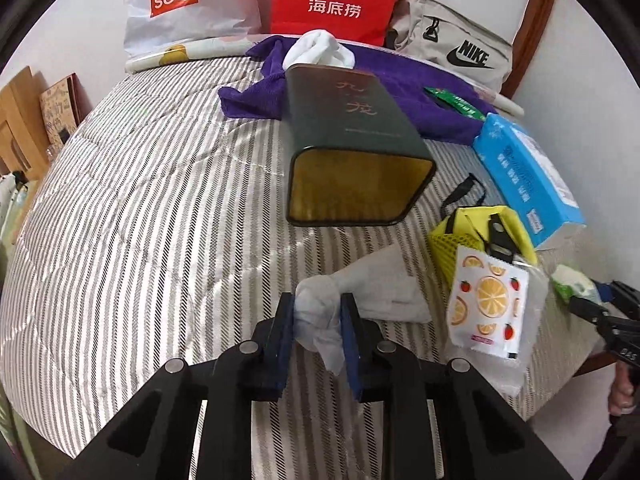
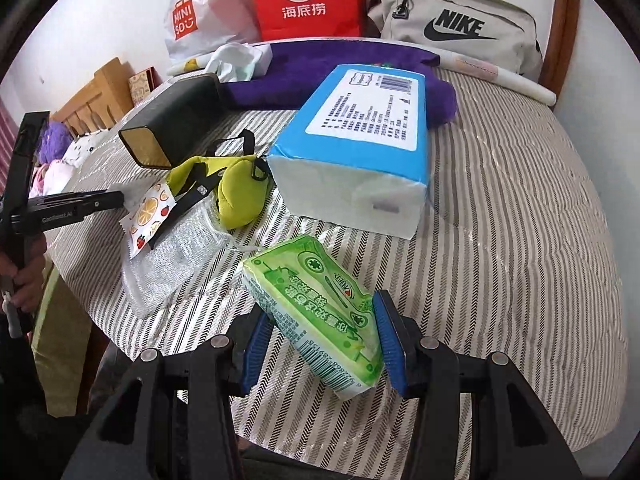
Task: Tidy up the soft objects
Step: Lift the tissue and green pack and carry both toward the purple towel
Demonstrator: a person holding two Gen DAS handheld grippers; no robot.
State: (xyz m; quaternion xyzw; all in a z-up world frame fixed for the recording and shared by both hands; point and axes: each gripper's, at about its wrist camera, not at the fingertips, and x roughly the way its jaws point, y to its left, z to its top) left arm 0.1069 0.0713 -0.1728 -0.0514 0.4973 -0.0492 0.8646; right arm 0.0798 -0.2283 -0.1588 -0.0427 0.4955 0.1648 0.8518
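Note:
My left gripper is shut on a white sock that trails onto the striped bed cover. A dark green tin lies on its side beyond it, with another white cloth at its far end on a purple towel. My right gripper has its blue pads on either side of a green tissue pack; the right pad touches it, the left pad stands apart. The pack rests on the bed.
A blue tissue pack, a yellow-green pouch, a fruit-print sachet and bubble wrap lie between the grippers. A red bag, a Miniso bag and a Nike bag stand along the wall.

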